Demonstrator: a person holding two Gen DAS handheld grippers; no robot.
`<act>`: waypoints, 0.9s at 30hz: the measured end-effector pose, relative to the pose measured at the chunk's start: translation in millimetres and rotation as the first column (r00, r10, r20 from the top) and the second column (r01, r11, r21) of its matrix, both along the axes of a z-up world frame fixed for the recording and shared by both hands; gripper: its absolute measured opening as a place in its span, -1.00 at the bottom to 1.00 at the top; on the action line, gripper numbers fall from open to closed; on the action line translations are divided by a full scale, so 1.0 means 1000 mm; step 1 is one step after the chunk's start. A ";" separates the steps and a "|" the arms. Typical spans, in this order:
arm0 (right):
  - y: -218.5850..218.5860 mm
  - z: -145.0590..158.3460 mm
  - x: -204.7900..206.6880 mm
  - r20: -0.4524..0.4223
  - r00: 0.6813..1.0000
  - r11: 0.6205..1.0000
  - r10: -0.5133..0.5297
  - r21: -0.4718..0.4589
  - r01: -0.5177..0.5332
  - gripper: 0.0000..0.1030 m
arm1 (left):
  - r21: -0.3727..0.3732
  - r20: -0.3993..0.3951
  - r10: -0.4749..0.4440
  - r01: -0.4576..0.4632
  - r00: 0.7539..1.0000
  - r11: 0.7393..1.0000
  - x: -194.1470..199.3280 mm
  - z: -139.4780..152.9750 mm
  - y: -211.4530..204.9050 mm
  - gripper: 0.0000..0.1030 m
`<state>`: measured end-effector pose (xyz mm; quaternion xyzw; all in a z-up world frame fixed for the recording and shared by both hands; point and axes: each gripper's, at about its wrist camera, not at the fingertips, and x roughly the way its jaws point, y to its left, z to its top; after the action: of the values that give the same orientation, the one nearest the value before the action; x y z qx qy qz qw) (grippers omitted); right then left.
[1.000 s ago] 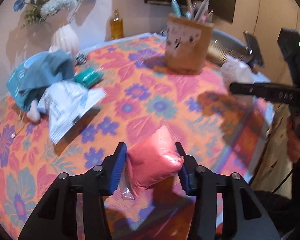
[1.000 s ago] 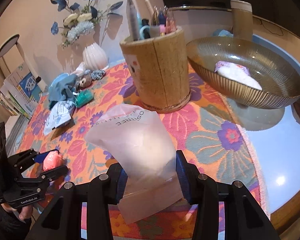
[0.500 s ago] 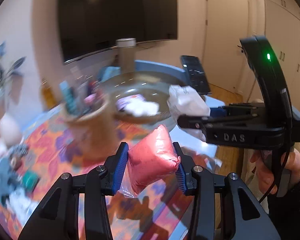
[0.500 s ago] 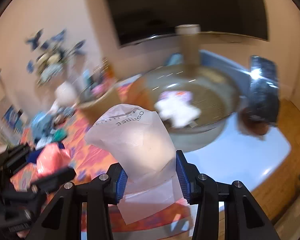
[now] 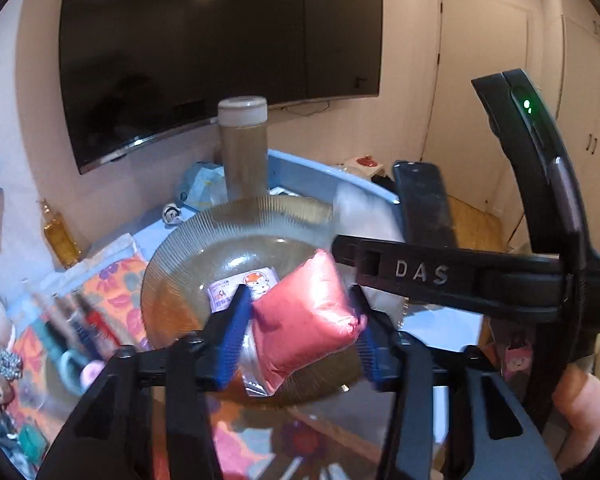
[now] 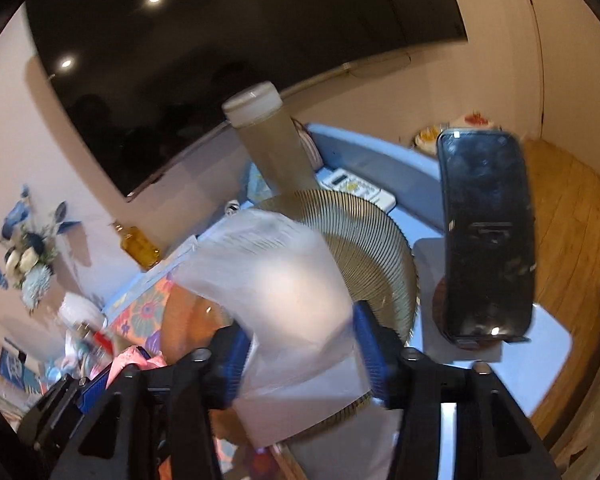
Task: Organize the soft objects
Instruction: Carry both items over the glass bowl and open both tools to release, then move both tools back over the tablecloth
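Floral cloth filled the lower left of the left wrist view, blurred, with blue tabletop beyond it; nearest the lens, your left gripper was clenched on the pink pouch, its blue pads pressing both flanks, the pouch's long axis tilted from lower left to upper right; directly behind and below it lay the ribbed glass bowl, a small printed packet already resting in its hollow; so the bowl sat straight ahead of those fingers, and I judge a short lowering and release was all that remained. Your right gripper was likewise clamped on the frosted white bag, held at centre frame above the bowl's rim and crossing in from the right in the left view; I judge the left was nearer the bowl's middle. Farther back stood a tall capped jar, a dark phone on its stand, then the wall television.
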<state>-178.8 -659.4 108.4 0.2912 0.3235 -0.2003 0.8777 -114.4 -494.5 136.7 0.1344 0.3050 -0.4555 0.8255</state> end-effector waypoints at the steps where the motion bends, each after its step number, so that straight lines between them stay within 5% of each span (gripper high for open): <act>1: -0.005 -0.003 0.002 0.003 1.000 1.000 0.000 0.019 0.000 0.26 | 0.013 -0.018 0.003 -0.003 1.000 1.000 0.004 -0.005 -0.004 0.55; 10: 0.005 -0.006 -0.024 0.025 0.999 1.000 0.027 0.010 -0.027 0.27 | -0.083 -0.054 -0.129 0.124 0.990 0.989 -0.025 -0.007 0.023 0.62; 17: 0.035 -0.004 -0.052 0.035 0.997 0.997 0.070 -0.015 -0.070 0.27 | -0.058 -0.039 -0.165 0.163 0.985 0.985 -0.056 -0.003 0.053 0.62; 22: 0.079 0.006 -0.060 0.030 0.980 0.979 0.194 -0.069 -0.192 0.28 | -0.067 -0.030 -0.106 0.104 0.994 0.992 -0.064 0.006 0.111 0.62; 27: 0.150 0.017 -0.051 0.015 0.917 0.908 0.399 -0.144 -0.393 0.28 | -0.067 0.019 0.041 -0.040 0.999 0.997 -0.056 0.021 0.197 0.70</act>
<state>-230.3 -509.3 125.3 0.1626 0.3420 -0.0335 0.9249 -170.5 -297.7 158.1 0.1053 0.2838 -0.4472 0.8416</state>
